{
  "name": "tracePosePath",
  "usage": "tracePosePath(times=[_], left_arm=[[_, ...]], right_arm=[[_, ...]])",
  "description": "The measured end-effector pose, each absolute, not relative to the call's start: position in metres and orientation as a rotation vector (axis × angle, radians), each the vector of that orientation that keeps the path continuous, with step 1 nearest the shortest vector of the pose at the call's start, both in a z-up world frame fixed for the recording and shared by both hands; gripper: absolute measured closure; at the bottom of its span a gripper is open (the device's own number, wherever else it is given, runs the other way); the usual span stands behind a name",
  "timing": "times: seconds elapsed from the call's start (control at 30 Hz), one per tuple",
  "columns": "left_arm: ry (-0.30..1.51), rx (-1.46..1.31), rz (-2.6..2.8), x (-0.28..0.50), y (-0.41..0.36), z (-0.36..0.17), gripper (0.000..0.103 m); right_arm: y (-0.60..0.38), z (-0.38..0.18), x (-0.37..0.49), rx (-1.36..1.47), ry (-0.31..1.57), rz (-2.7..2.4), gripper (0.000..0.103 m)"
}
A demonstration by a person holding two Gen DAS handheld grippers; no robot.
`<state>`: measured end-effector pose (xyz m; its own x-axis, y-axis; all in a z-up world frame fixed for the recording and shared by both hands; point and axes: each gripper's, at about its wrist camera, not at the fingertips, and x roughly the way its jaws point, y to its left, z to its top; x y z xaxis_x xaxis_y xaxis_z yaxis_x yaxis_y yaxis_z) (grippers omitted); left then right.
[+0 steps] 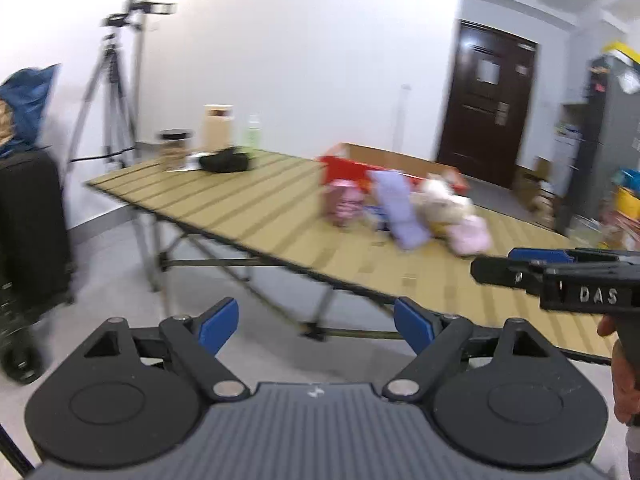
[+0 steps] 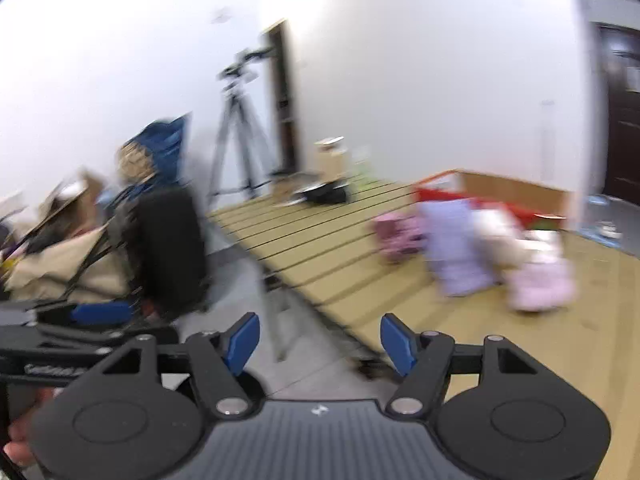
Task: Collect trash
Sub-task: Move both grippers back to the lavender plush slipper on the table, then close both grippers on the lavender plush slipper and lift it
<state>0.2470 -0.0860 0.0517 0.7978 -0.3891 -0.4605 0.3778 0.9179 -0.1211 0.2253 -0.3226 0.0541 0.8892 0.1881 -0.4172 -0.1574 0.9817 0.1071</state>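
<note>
Both views motion-blurred; the right wrist view is worse, so small items on the slatted table (image 1: 280, 216) cannot be identified there.

Left tongs (image 1: 316, 324): blue pads spread wide, nothing between them, only floor and the table's near edge beyond. Right tongs (image 2: 320, 344): pads also apart, empty, over the table's edge.

Task items: a cluster of soft packets and wrappers on the table, ahead and to the right of both tongs. Left to right in the left wrist view: pink packet (image 1: 342, 202), lilac pouch (image 1: 398, 208), cream lump (image 1: 440, 200), pale pink bundle (image 1: 470, 234). What each one is cannot be made out. A red basket (image 1: 348, 168) stands behind them, partly hidden, with a cardboard box (image 1: 396, 158) behind that.

Far end of the table, ahead-left of the left tongs: jar (image 1: 174, 150), tan container (image 1: 218, 126), greenish bottle (image 1: 253, 136), black object (image 1: 224, 160). These are smeared in the right view.

Left view only: dark door (image 1: 488, 108), the right tongs side-on at the right edge with a hand (image 1: 624, 380) partly cut off. Right view only: piled bags (image 2: 68, 256) to the left, and the left tongs' blue pad at the left edge.

Tripod (image 1: 112, 96) and black suitcase (image 1: 30, 236) appear in both.
</note>
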Motion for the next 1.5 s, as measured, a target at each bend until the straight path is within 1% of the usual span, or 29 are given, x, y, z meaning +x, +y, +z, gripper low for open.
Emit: tracePosePath(times=[0.13, 0.27, 0.33, 0.4, 0.47, 0.5, 0.53, 0.6, 0.63, 0.77, 0.83, 0.87, 0.9, 0.93, 1.03, 1.07, 1.1, 1.17, 1.23, 1.27, 1.3, 1.33, 1.4, 1.43, 1.47, 1.5], left_arm=[[0.497, 0.002, -0.494, 0.252, -0.13, 0.053, 0.017], [0.499, -0.009, -0.56, 0.281, -0.178, 0.05, 0.019], [0.516, -0.015, -0.592, 0.304, -0.207, 0.046, 0.027], [0.555, -0.04, -0.621, 0.336, -0.237, 0.04, 0.033], [0.59, -0.062, -0.644, 0.37, -0.262, 0.032, 0.036], [0.608, -0.073, -0.636, 0.386, -0.275, 0.027, 0.041], [0.625, -0.095, -0.63, 0.403, -0.288, 0.022, 0.042], [0.672, -0.16, -0.651, 0.432, -0.309, 0.012, 0.042], [0.697, -0.182, -0.664, 0.444, -0.317, 0.006, 0.042], [0.784, -0.263, -0.655, 0.481, -0.345, -0.013, 0.042], [0.809, -0.306, -0.667, 0.487, -0.351, -0.021, 0.048], [0.816, -0.306, -0.686, 0.486, -0.355, -0.024, 0.05], [0.81, -0.294, -0.708, 0.482, -0.359, -0.027, 0.059], [0.8, -0.279, -0.73, 0.478, -0.363, -0.029, 0.069], [0.773, -0.238, -0.769, 0.46, -0.37, -0.031, 0.078], [0.776, -0.242, -0.782, 0.453, -0.37, -0.031, 0.078], [0.784, -0.248, -0.792, 0.445, -0.369, -0.03, 0.078], [0.78, -0.251, -0.828, 0.426, -0.364, -0.03, 0.079], [0.762, -0.234, -0.846, 0.406, -0.358, -0.029, 0.077], [0.752, -0.213, -0.844, 0.396, -0.355, -0.029, 0.074], [0.74, -0.199, -0.833, 0.39, -0.352, -0.029, 0.064], [0.722, -0.193, -0.831, 0.386, -0.35, -0.027, 0.058], [0.69, -0.198, -0.824, 0.383, -0.351, -0.023, 0.058], [0.688, -0.199, -0.82, 0.385, -0.354, -0.021, 0.055], [0.693, -0.187, -0.815, 0.389, -0.36, -0.021, 0.054], [0.698, -0.168, -0.791, 0.392, -0.366, -0.02, 0.056]], right_arm=[[-0.374, 0.055, 0.208, 0.115, 0.42, 0.072, 0.037], [-0.416, 0.054, 0.216, 0.151, 0.409, 0.04, 0.037], [-0.442, 0.056, 0.238, 0.165, 0.41, 0.015, 0.037], [-0.465, 0.054, 0.266, 0.17, 0.415, -0.029, 0.038], [-0.493, 0.052, 0.302, 0.193, 0.444, -0.062, 0.043], [-0.508, 0.05, 0.322, 0.206, 0.465, -0.075, 0.045], [-0.523, 0.048, 0.343, 0.228, 0.477, -0.083, 0.047], [-0.545, 0.038, 0.375, 0.28, 0.503, -0.101, 0.049], [-0.554, 0.033, 0.392, 0.307, 0.516, -0.105, 0.052], [-0.579, 0.006, 0.451, 0.378, 0.587, -0.097, 0.058], [-0.585, -0.009, 0.464, 0.4, 0.616, -0.098, 0.069], [-0.586, -0.016, 0.462, 0.407, 0.62, -0.09, 0.07], [-0.587, -0.021, 0.457, 0.421, 0.615, -0.071, 0.071], [-0.587, -0.025, 0.449, 0.443, 0.607, -0.055, 0.074], [-0.59, -0.032, 0.419, 0.509, 0.574, -0.032, 0.082], [-0.589, -0.031, 0.407, 0.511, 0.563, -0.04, 0.087], [-0.588, -0.029, 0.396, 0.516, 0.555, -0.046, 0.095], [-0.582, -0.026, 0.372, 0.506, 0.545, -0.055, 0.1], [-0.574, -0.025, 0.35, 0.482, 0.543, -0.054, 0.1], [-0.569, -0.024, 0.341, 0.457, 0.549, -0.056, 0.1], [-0.566, -0.024, 0.329, 0.431, 0.543, -0.077, 0.096], [-0.565, -0.023, 0.32, 0.415, 0.531, -0.089, 0.093], [-0.57, -0.018, 0.307, 0.423, 0.506, -0.098, 0.092], [-0.573, -0.014, 0.305, 0.429, 0.492, -0.093, 0.088], [-0.575, -0.011, 0.306, 0.43, 0.489, -0.081, 0.084], [-0.575, -0.008, 0.309, 0.429, 0.491, -0.072, 0.077]])
